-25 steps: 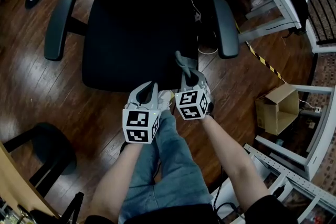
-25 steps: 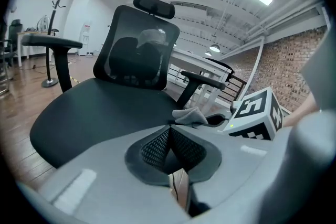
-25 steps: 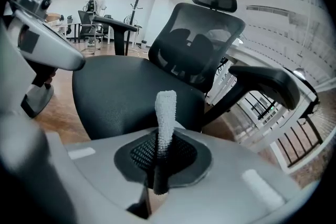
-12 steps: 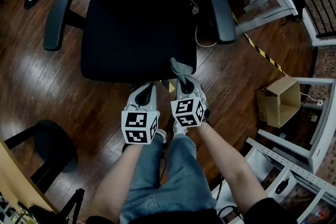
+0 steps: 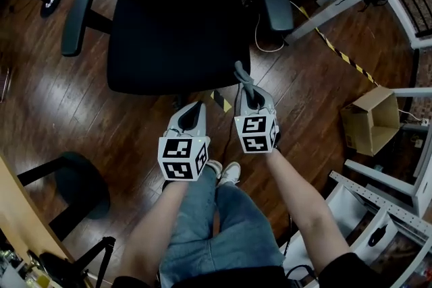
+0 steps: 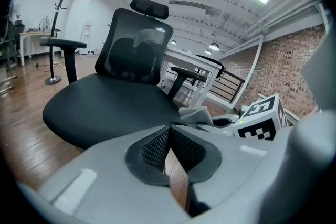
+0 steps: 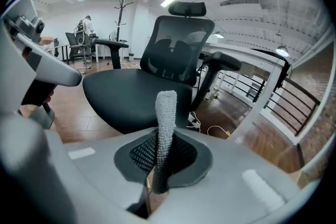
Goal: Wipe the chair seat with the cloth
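Note:
A black office chair stands ahead, its seat bare and dark; the seat shows in the left gripper view and again in the right gripper view. My right gripper is shut on a grey cloth, which sticks up as a folded strip between the jaws, just off the seat's front right corner. My left gripper is shut with nothing in it, its pads pressed together, a little in front of the seat's front edge.
Two armrests flank the seat. A dark stool stands at the left, a cardboard box and white desk frames at the right. Cables and striped tape lie on the wood floor.
Both grippers have drawn back from the seat's front edge toward the person. The right gripper shifted slightly right, cloth still in it.

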Demonstrator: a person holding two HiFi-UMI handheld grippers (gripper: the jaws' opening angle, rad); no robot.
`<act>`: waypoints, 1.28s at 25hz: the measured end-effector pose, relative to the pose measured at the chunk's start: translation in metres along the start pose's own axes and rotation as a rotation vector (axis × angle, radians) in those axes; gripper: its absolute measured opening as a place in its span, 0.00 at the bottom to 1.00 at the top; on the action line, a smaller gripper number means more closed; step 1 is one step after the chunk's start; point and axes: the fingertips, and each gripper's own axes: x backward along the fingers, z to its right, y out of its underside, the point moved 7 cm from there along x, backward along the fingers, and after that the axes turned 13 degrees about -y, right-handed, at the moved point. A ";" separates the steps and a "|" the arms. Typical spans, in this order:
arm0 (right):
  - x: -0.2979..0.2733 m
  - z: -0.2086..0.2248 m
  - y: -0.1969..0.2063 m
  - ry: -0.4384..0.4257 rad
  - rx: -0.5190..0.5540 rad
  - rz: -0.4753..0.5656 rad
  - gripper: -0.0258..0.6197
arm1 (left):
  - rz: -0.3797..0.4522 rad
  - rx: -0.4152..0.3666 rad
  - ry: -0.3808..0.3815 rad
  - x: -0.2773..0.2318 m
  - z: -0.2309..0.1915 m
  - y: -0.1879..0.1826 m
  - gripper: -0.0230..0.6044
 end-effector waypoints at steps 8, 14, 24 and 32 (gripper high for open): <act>0.028 0.028 0.028 0.049 -0.128 0.065 0.05 | 0.037 0.073 -0.039 0.025 0.018 -0.004 0.04; 0.022 0.022 0.040 0.085 -0.222 0.081 0.05 | 0.007 0.059 -0.026 0.030 -0.001 0.012 0.04; -0.003 -0.021 0.032 0.164 -0.286 0.085 0.05 | -0.027 0.056 0.003 0.028 -0.075 0.027 0.04; -0.031 -0.073 0.006 0.163 -0.299 0.110 0.05 | -0.048 0.068 0.000 0.030 -0.129 0.028 0.04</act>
